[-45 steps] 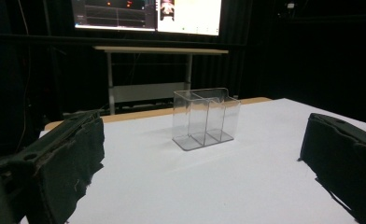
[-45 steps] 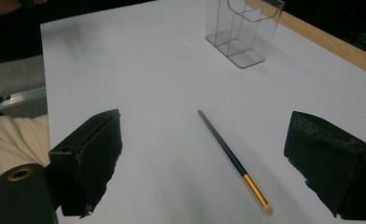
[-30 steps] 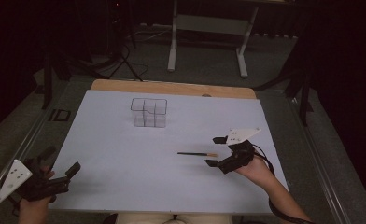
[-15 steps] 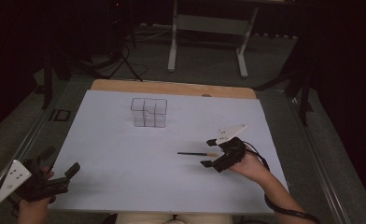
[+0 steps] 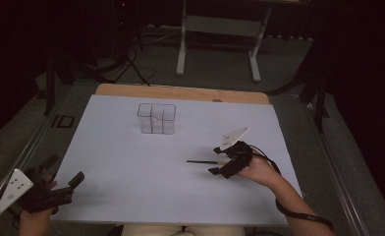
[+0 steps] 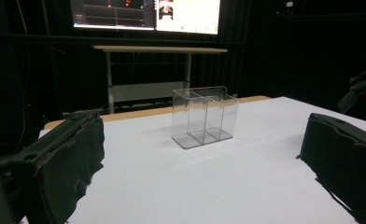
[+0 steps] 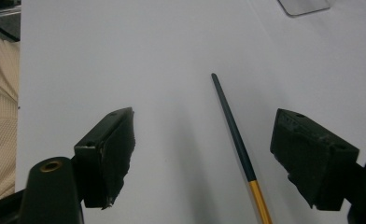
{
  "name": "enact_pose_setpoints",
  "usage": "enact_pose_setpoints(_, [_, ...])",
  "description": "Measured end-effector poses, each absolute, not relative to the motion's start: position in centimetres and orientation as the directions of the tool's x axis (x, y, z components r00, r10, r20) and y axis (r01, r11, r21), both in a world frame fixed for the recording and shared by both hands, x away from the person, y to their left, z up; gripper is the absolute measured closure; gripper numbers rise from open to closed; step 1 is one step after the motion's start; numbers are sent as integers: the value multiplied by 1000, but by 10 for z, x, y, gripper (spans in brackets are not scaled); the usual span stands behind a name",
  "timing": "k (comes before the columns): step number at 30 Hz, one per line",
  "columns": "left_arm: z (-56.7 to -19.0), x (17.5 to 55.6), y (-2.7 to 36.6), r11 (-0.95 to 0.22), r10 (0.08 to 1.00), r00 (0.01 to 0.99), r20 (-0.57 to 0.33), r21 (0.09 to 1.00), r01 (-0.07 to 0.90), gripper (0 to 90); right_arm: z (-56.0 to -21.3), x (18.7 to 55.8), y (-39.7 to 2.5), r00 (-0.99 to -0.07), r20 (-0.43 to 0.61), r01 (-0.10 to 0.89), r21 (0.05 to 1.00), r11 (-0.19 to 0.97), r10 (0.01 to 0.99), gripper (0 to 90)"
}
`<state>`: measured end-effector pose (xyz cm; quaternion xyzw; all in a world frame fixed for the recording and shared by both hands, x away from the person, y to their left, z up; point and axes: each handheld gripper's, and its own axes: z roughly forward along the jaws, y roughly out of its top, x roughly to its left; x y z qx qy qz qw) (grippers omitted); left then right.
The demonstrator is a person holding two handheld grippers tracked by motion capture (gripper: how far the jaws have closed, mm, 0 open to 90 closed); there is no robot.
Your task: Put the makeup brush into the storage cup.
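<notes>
The right gripper (image 7: 202, 158) has dropped over the pencil (image 7: 235, 140), jaws wide, gripping nothing.

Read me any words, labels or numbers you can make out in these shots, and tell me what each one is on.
Nothing legible here.
Monitor behind the table: graphs and a pale window, any text too small and blurred to read.
Pencil, clear organizer, white sheet: no print visible.

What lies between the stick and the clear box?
Nothing: in the high view, only bare white table separates the stick from the clear box.
</notes>
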<state>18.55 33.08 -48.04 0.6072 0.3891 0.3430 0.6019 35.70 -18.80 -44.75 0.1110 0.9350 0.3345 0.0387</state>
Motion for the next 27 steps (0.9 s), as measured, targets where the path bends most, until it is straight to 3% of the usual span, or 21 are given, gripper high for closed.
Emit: enact_pose_setpoints(27, [-482, 186, 331, 25, 884, 464, -54, 997, 69, 4, -460, 384, -173, -988, 12, 138, 494, 858, 152, 383])
